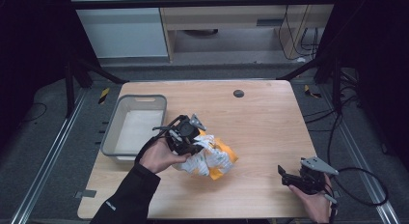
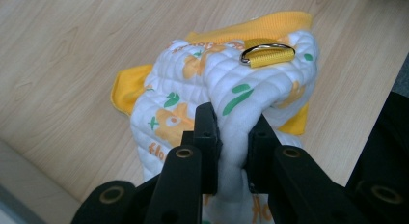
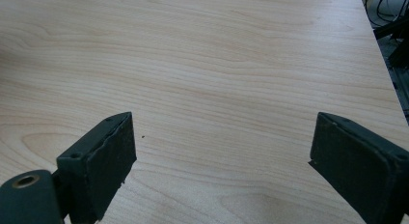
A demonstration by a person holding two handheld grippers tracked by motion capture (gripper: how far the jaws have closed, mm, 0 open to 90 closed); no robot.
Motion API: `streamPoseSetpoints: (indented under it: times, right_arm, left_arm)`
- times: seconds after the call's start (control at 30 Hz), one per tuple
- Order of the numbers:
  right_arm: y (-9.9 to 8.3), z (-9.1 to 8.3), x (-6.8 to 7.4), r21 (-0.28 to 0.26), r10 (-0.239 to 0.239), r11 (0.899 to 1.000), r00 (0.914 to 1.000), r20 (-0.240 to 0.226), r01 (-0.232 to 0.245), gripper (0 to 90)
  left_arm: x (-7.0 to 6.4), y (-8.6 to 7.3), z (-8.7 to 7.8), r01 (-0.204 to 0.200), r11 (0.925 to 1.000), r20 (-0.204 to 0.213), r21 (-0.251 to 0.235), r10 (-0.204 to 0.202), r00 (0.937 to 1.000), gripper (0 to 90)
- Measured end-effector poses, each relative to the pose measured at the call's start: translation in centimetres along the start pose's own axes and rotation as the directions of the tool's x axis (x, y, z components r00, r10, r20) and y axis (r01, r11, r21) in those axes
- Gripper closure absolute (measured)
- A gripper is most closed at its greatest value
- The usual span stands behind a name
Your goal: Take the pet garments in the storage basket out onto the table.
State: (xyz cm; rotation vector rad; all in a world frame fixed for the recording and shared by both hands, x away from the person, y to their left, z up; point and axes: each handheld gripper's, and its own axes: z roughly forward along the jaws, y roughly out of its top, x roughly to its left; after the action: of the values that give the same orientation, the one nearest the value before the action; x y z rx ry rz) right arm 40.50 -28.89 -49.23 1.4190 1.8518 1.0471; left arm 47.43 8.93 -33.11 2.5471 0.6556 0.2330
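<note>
One gripper [image 2: 230, 132] clamped on cloth [image 2: 212, 89]

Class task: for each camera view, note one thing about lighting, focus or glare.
High view: table lit, surroundings nearly black. Left gripper view: quilted cloth sharp, metal ring glinting. Right gripper view: wood grain crisp, near fingers soft-edged.

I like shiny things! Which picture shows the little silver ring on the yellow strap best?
The left gripper view: the ring sits close up on the quilted cloth. In the high view it is too small to tell.
</note>
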Motion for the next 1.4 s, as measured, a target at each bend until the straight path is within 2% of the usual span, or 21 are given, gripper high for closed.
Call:
streamPoseSetpoints:
  times: [0.47,0.93,1.13,1.4]
  right_arm:
    - [0.0,0.0,0.0,-0.005,-0.007,1.0,1.0,0.0,0.007,8.9]
    - [0.0,0.1,0.0,-0.002,-0.006,1.0,1.0,-0.002,0.006,9.0]
    - [0.0,0.1,0.0,-0.002,-0.006,1.0,1.0,-0.003,0.006,9.0]
    - [0.0,0.1,0.0,0.0,-0.005,1.0,1.0,-0.006,0.005,9.0]
  left_arm:
    - [-1.0,0.5,2.4,-0.039,0.999,0.016,0.023,0.039,0.9991,78.4]
    - [-2.3,0.6,6.2,-0.076,0.9953,0.048,0.06,0.074,0.9962,78.3]
    - [-2.5,0.2,7.3,-0.075,0.9944,0.066,0.075,0.07,0.9954,78.0]
    - [-2.7,-0.2,8.1,-0.08,0.9947,0.078,0.065,0.075,0.9941,74.4]
